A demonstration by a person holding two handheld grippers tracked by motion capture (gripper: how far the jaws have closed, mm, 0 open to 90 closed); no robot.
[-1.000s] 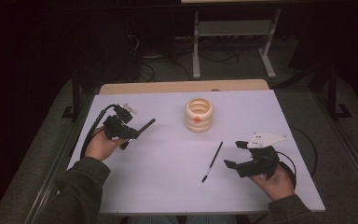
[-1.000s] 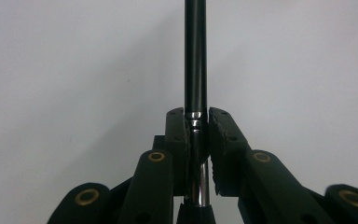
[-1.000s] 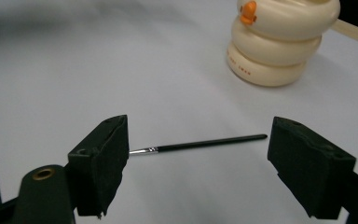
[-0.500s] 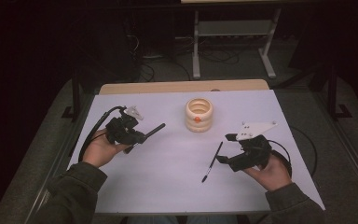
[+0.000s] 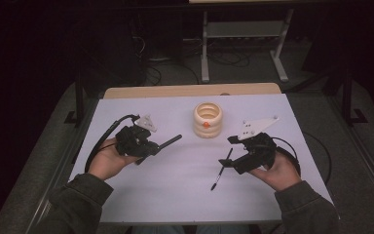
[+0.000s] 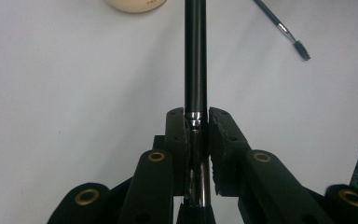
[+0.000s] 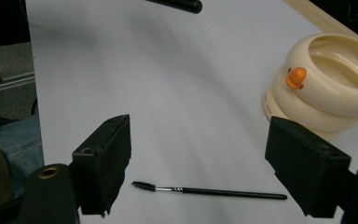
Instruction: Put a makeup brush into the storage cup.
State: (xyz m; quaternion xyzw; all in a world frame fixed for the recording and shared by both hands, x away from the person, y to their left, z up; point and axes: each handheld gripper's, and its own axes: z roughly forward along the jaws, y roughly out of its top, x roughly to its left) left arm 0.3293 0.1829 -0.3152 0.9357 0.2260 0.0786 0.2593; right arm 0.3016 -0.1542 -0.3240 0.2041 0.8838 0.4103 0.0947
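The brush (image 7: 209, 190) is lying flat on the table (image 5: 175, 195), just below the right gripper (image 7: 198, 172), its long axis running straight across the gap between the wide-open, empty jaws. The left gripper (image 5: 163, 145), farther off, is clamping a black tube (image 6: 195, 56).

Open white table (image 5: 175, 195) all around, cream holder (image 5: 207, 119) mid-back, thin brush (image 5: 222, 168) lying probably flat right of centre
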